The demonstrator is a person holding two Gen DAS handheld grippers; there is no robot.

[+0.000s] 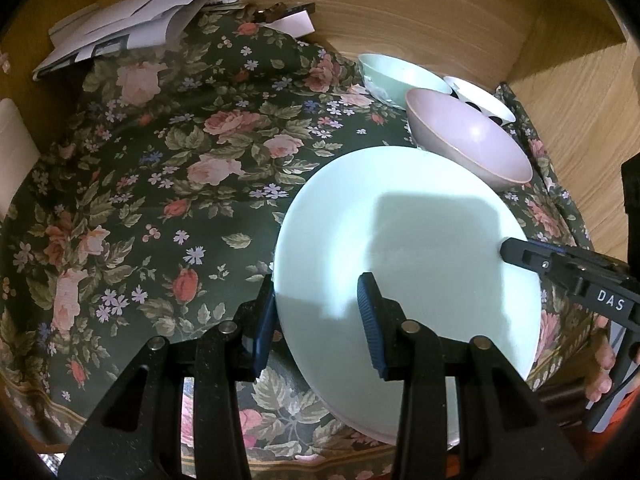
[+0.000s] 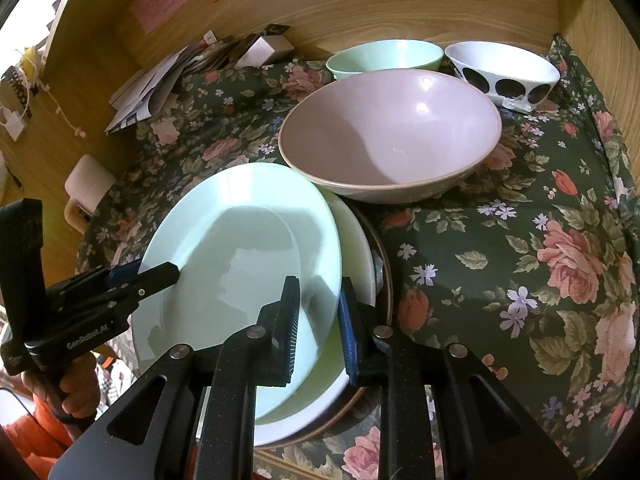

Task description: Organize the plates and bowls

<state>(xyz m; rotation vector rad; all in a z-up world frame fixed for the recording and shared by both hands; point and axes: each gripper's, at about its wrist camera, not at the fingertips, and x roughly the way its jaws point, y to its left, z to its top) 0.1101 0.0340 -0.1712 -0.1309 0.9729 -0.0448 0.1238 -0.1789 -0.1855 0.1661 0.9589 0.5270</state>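
Observation:
A pale green plate (image 1: 404, 236) (image 2: 240, 248) sits tilted on a stack of plates (image 2: 356, 240) over the floral cloth. My left gripper (image 1: 316, 312) straddles its left rim, jaws apart, not clamped. My right gripper (image 2: 318, 320) straddles the plate's right rim, jaws close to it. Each gripper shows in the other's view: the right one (image 1: 508, 250), the left one (image 2: 168, 270). Behind stand a pink bowl (image 2: 392, 136) (image 1: 468, 140), a green bowl (image 2: 384, 58) (image 1: 400, 76) and a white bowl with black dots (image 2: 504, 72) (image 1: 480, 100).
A floral tablecloth (image 1: 160, 184) (image 2: 520, 264) covers the table inside wooden walls (image 1: 420, 12). Papers (image 1: 132, 24) (image 2: 160, 84) and a small box (image 2: 268, 50) lie at the back left. A white mug-like object (image 2: 86, 188) stands at the left.

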